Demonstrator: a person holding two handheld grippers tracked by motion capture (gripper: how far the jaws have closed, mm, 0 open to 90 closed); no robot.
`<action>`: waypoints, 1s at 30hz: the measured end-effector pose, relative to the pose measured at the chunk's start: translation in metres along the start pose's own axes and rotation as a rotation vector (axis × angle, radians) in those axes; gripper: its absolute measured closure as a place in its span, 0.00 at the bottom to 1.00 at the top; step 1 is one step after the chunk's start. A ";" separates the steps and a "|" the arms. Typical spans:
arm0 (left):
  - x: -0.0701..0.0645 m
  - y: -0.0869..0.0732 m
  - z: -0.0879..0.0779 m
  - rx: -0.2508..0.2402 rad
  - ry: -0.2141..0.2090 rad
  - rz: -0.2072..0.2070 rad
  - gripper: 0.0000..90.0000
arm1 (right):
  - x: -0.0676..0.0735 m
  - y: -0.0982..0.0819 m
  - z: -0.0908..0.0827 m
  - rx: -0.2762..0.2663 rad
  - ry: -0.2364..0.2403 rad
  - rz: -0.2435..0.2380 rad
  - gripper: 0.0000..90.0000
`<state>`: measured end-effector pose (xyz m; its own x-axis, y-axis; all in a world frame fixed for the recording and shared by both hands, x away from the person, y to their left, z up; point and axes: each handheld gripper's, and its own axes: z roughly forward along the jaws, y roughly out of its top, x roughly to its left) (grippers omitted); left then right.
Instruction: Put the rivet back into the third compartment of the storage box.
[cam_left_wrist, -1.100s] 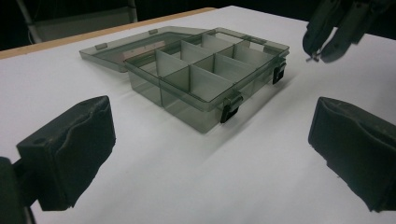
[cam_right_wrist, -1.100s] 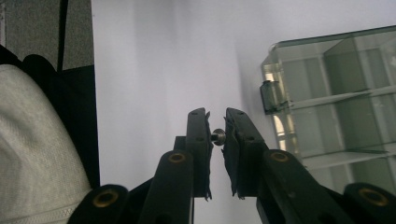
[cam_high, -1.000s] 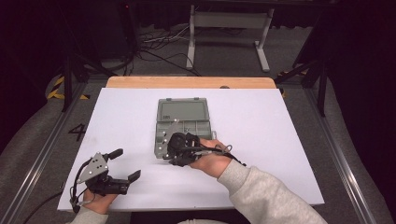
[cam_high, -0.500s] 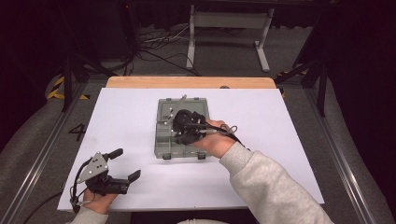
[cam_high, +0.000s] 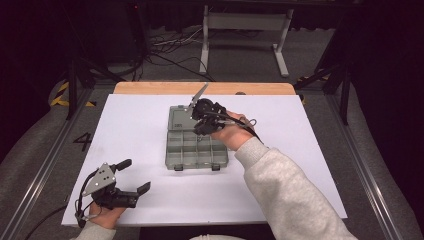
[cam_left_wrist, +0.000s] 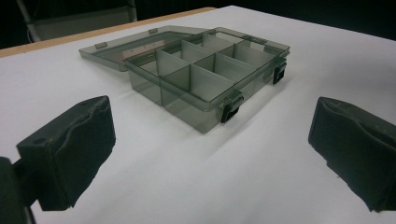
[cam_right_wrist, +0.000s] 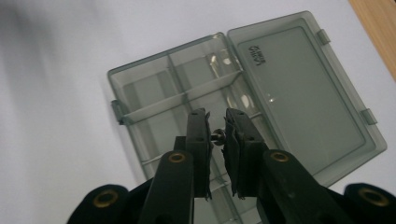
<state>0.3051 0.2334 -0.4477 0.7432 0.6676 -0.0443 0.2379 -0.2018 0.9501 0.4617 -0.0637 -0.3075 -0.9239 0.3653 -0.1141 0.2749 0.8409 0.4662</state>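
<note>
- Currently right gripper pinches a small screw over the open box, above its far compartments near the lid.
- Risk: grip is only on the screw's ends; any tilt or early release and it bounces into the wrong compartment or onto the table.
- Left gripper sits wide open, empty, near the table's front-left corner, well clear of the box.
- Versus 0.5 s ago: right gripper has moved farther back over the box; left unchanged.
</note>
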 end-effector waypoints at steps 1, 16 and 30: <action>0.000 0.000 0.000 0.004 -0.003 0.003 0.02 | -0.007 -0.001 0.004 0.003 -0.014 0.014 0.89; 0.001 0.000 0.000 0.007 -0.004 0.005 0.02 | -0.031 -0.023 0.050 0.059 -0.006 0.080 0.89; 0.001 0.000 0.001 0.004 -0.008 -0.002 0.02 | -0.034 -0.036 0.076 0.078 0.003 0.115 0.67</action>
<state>0.3061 0.2331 -0.4479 0.7474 0.6626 -0.0489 0.2423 -0.2033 0.9487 0.5034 -0.0757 -0.3871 -0.8859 0.4598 -0.0612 0.3988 0.8223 0.4060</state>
